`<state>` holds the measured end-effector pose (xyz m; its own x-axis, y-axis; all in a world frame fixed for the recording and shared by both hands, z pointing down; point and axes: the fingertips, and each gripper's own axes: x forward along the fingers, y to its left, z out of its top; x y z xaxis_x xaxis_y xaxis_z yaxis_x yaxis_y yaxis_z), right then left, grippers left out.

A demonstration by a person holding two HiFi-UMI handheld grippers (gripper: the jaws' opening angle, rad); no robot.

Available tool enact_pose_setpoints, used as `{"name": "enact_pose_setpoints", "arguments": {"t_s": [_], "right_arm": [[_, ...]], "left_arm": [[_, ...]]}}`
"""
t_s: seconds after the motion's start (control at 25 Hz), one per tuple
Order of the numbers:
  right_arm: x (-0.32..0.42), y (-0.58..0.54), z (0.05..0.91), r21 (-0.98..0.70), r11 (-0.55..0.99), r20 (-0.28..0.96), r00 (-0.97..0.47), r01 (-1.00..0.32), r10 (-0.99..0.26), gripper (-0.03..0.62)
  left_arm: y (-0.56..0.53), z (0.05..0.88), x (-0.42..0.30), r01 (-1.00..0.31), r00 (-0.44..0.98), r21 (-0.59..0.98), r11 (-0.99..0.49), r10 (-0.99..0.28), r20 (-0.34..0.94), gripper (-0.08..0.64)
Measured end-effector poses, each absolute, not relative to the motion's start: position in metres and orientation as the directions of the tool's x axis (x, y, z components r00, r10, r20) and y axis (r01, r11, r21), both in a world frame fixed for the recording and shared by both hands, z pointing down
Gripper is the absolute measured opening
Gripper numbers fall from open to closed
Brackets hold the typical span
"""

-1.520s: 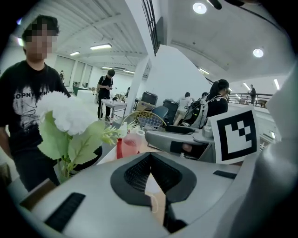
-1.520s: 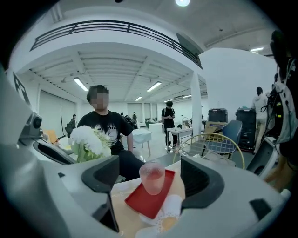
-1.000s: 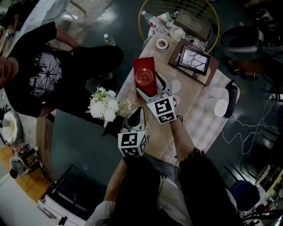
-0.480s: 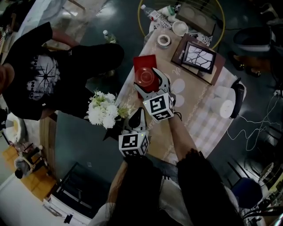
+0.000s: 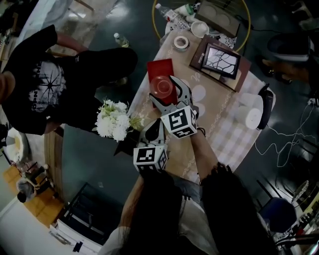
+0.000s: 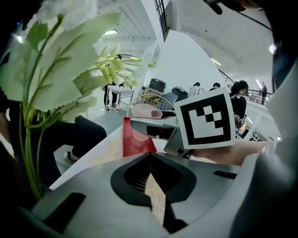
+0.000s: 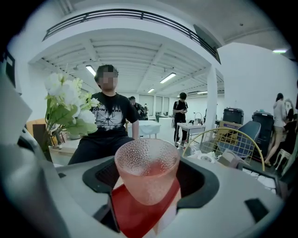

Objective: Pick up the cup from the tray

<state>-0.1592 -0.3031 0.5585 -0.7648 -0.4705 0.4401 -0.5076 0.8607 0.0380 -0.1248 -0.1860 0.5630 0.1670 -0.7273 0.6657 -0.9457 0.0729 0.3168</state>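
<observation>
A pink dimpled glass cup point(image 7: 146, 174) sits between the jaws of my right gripper point(image 7: 146, 188), which is shut on its sides. The cup hangs a little above the red tray point(image 7: 137, 216). From the head view the cup point(image 5: 162, 85) is over the near end of the red tray point(image 5: 157, 67), inside the right gripper point(image 5: 163, 90). My left gripper point(image 5: 153, 128) rests low near the table's near left edge, shut and holding nothing. In the left gripper view its own gripper point(image 6: 153, 186) points at the cup point(image 6: 148, 111) and tray point(image 6: 135, 142).
White flowers point(image 5: 113, 119) stand at the table's left edge beside the left gripper. A framed picture point(image 5: 219, 60), a tape roll point(image 5: 181, 43) and a gold wire basket point(image 5: 234, 12) lie beyond the tray. A white appliance point(image 5: 251, 114) is at right. A person in black point(image 5: 45, 84) sits left.
My right gripper moved forward over the tray, closed round the cup and raised it slightly. The left gripper barely moved.
</observation>
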Motion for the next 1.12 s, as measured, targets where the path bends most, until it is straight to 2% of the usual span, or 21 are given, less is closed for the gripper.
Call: {"name": "enact_pose_setpoints", "arguments": {"t_s": [0.6,1.12], "right_arm": [[-0.061,-0.287,0.532,0.047,0.759,0.446,-0.666,-0.649,-0.597,0.383],[-0.003,-0.254,0.557,0.003,0.703,0.47,-0.62,-0.711,-0.629,0.383]], "left_arm": [[-0.183,0.538,-0.081,-0.946,0.254,0.318,-0.058,-0.742,0.621,0.008],[-0.172,0.538,-0.041,-0.94,0.309,0.312,-0.137,-0.727,0.613,0.008]]}}
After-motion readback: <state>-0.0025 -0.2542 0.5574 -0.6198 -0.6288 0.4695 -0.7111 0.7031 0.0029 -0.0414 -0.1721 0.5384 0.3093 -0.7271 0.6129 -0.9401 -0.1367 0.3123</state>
